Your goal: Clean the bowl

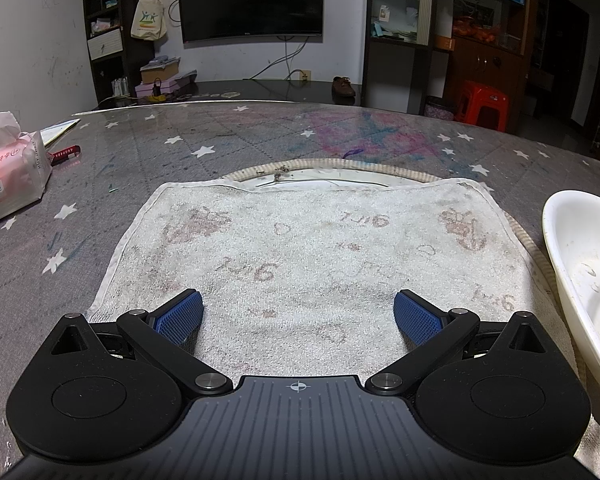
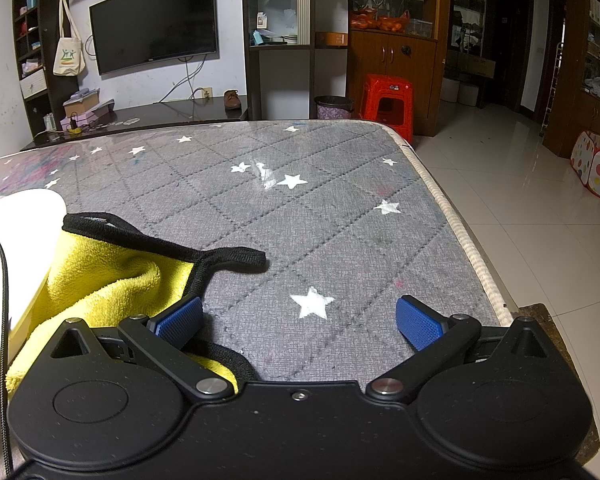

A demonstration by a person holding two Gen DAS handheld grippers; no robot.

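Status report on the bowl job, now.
Left gripper open over white towel. Right gripper open, empty, beside yellow cloth. Bowl soiled, untouched, between them. Nothing blocking.

You've got two grippers, left (image 1: 298, 314) and right (image 2: 300, 320), both spread wide with nothing in them. One white bowl (image 1: 580, 276). Two cloths: one white towel (image 1: 300, 248), one yellow cloth (image 2: 112, 280). One tissue pack (image 1: 8, 172), one red pen (image 1: 65, 155). Behind the table: one TV (image 1: 252, 0), one red stool (image 2: 386, 100), one tote bag (image 1: 149, 16), one shoe (image 1: 343, 86).
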